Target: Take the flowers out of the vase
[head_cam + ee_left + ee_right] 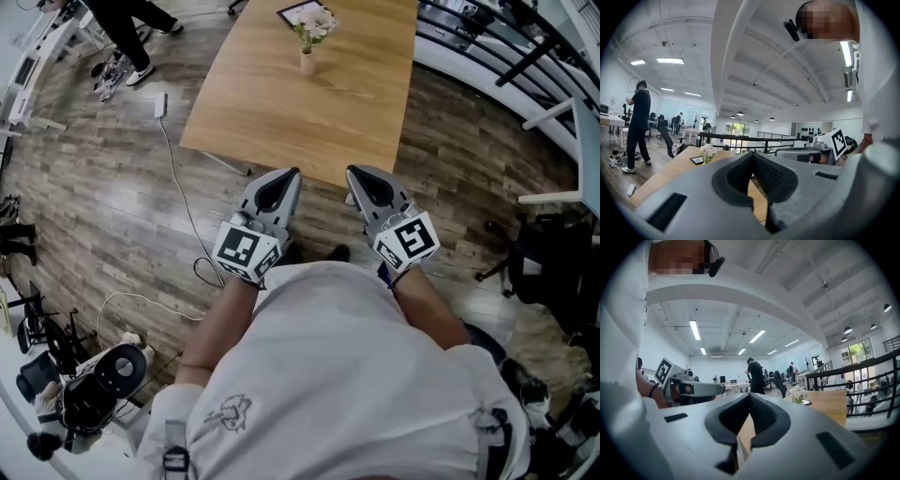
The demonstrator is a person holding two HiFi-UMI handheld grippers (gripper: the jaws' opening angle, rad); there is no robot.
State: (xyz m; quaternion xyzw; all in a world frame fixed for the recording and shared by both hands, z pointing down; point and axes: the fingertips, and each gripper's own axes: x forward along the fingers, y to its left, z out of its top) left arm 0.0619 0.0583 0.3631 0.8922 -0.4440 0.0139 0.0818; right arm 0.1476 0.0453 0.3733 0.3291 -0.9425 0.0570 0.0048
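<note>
1. Nearest to the camera, the white shirt (347, 375) of the person is seen from above, and both forearms are stretched forward from it.
2. The left gripper (292, 172), grey with a black-and-white marker cube, is held in front of the body. Its jaws are pressed together at the tips, and nothing is held between them.
3. The right gripper (351, 172), of the same grey kind, is held just beside the left one and points the same way. Its jaws are also closed tip to tip, and nothing is gripped.
4. Both grippers are held above the brown wood-plank floor (94, 187), with their tips at the near edge of the long light wooden table (281, 112).
5. The small beige vase (307, 63) is placed upright at the far end of this table, well apart from both grippers.
6. The white and pale pink flowers (314, 23) are standing in the vase.
7. A flat dark-framed rectangular object (292, 11) is lying on the table just behind the vase.
8. Farther away, a person in dark clothes (638, 124) is seen standing on the floor, to the left of the table.
</note>
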